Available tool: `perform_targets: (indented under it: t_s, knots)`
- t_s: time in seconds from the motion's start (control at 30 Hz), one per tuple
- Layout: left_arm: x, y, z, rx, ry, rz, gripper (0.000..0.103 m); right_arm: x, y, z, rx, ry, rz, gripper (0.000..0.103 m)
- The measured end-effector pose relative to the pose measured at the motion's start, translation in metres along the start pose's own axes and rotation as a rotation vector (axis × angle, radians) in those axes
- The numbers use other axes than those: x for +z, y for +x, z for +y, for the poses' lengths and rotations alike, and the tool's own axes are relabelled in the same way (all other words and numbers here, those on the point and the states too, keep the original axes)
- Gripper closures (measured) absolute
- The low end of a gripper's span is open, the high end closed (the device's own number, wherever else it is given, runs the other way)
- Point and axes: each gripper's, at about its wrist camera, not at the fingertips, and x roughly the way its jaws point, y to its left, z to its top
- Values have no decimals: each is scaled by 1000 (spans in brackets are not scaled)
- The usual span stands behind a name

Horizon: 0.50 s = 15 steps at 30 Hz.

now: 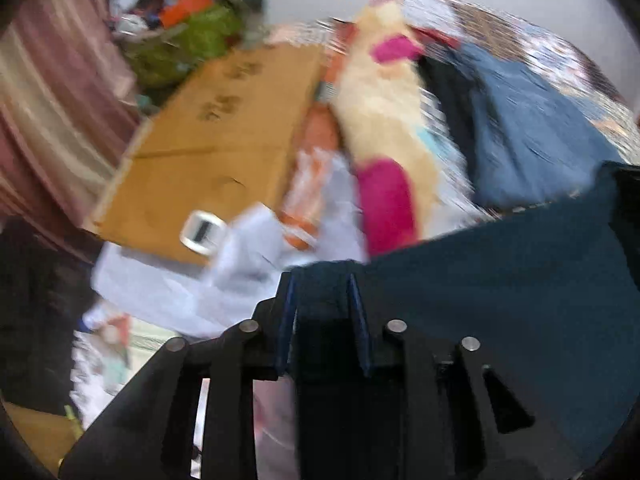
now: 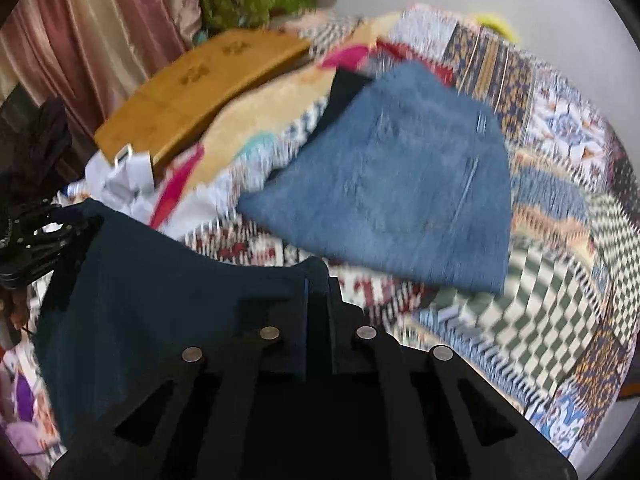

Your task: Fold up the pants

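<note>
Dark navy pants (image 1: 500, 280) hang stretched between my two grippers, lifted above the bed. My left gripper (image 1: 322, 280) is shut on one edge of the pants. My right gripper (image 2: 318, 276) is shut on the other edge of the same pants (image 2: 160, 280). The left gripper shows at the left edge of the right wrist view (image 2: 36, 236), holding the far end. Both views are motion-blurred.
A folded pair of light blue jeans (image 2: 400, 188) lies on the patterned quilt (image 2: 560, 264). A flat cardboard box (image 2: 200, 84) and a cream and pink cloth (image 1: 384, 120) lie to the left. White fabric (image 1: 200, 280), a striped curtain (image 2: 92, 40) and a green clutter pile (image 2: 256, 0) stand behind.
</note>
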Motion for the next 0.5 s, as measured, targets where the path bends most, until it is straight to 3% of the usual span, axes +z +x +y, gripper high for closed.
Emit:
perform_targets:
  t_s: [0.03, 0.07, 0.17, 0.23, 0.27, 0.3, 0.33, 0.5]
  knots:
    - [7, 8, 7, 95, -4, 6, 101, 6, 1, 2, -31, -5, -14, 97]
    - [10, 17, 16, 83, -15, 33, 101, 11, 4, 4, -56, -15, -15, 95]
    - [7, 35, 47, -162, -147, 160, 100, 16, 8, 4, -63, -13, 8, 90]
    - [-2, 25, 55, -195, -167, 128, 92, 14, -1, 2, -48, -2, 6, 79]
    - [-7, 19, 55, -175, -153, 117, 79, 10, -10, -1, -43, 8, -4, 67]
    - [-12, 14, 54, -162, -141, 113, 65, 7, -17, -2, -44, 17, -13, 62]
    - [-19, 9, 54, -165, -133, 110, 59, 3, -28, -5, -41, 32, -27, 55]
    - [-53, -18, 43, -236, -118, 120, 32, -24, -75, -16, -52, 69, -58, 54]
